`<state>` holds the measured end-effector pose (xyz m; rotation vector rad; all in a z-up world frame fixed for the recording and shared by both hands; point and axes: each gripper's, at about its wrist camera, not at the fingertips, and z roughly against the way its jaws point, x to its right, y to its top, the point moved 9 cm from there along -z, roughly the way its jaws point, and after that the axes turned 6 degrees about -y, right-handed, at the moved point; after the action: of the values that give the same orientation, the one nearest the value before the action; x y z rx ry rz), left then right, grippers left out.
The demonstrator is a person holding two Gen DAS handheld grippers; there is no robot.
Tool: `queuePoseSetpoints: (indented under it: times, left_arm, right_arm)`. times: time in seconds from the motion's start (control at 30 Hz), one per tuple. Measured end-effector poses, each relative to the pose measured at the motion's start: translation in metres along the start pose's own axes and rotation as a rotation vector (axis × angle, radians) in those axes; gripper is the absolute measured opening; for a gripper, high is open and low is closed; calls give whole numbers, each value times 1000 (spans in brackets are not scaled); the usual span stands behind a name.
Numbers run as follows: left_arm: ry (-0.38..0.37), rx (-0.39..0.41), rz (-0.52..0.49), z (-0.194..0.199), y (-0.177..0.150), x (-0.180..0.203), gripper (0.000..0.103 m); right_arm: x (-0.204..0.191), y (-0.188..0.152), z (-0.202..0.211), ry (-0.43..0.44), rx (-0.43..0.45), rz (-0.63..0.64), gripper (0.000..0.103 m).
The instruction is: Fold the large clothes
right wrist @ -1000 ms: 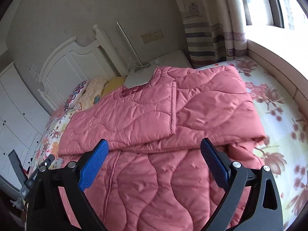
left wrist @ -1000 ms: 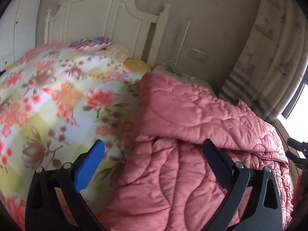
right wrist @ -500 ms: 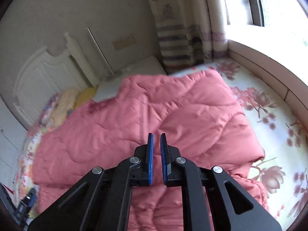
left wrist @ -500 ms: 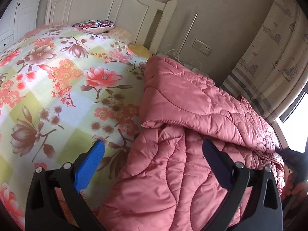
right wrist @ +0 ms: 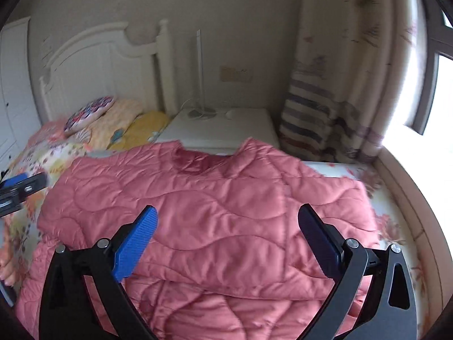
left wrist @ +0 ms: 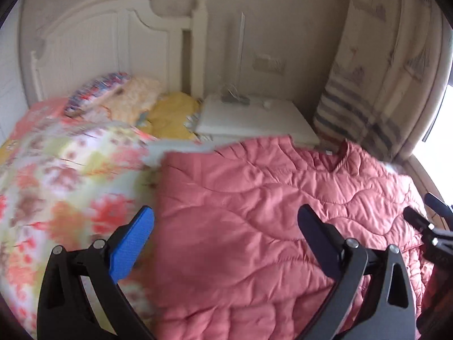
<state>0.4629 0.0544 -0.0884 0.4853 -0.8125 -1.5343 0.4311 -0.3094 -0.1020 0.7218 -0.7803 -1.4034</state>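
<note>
On the floral bedspread (left wrist: 70, 175) lies the pink quilted coat (right wrist: 203, 215); only the right view shows its collar. The left gripper (left wrist: 226, 240) gapes empty; the right gripper (right wrist: 228, 238) is opening, nothing between.

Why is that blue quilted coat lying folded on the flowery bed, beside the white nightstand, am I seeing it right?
Not quite: the coat is pink, not blue, as the right wrist view shows. It does lie folded on the flowery bed, with the white nightstand beyond it.
</note>
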Motion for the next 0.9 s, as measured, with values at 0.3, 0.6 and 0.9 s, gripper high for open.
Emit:
queuePoseSetpoints:
  times: [0.3,0.6,0.9]
  left_arm:
    - [-25,-146,-73,-51,-43,10,100]
    - [-20,-102,-53,-49,25,-13,101]
    - [98,-155,-139,-99,-2,-20,101]
  right_arm:
    - [0,-51,-64,10,-204,25,96]
    - [66,3,-54,-74,-110,-59,94]
    - [138,-28,-123,-187,-267,-138,98]
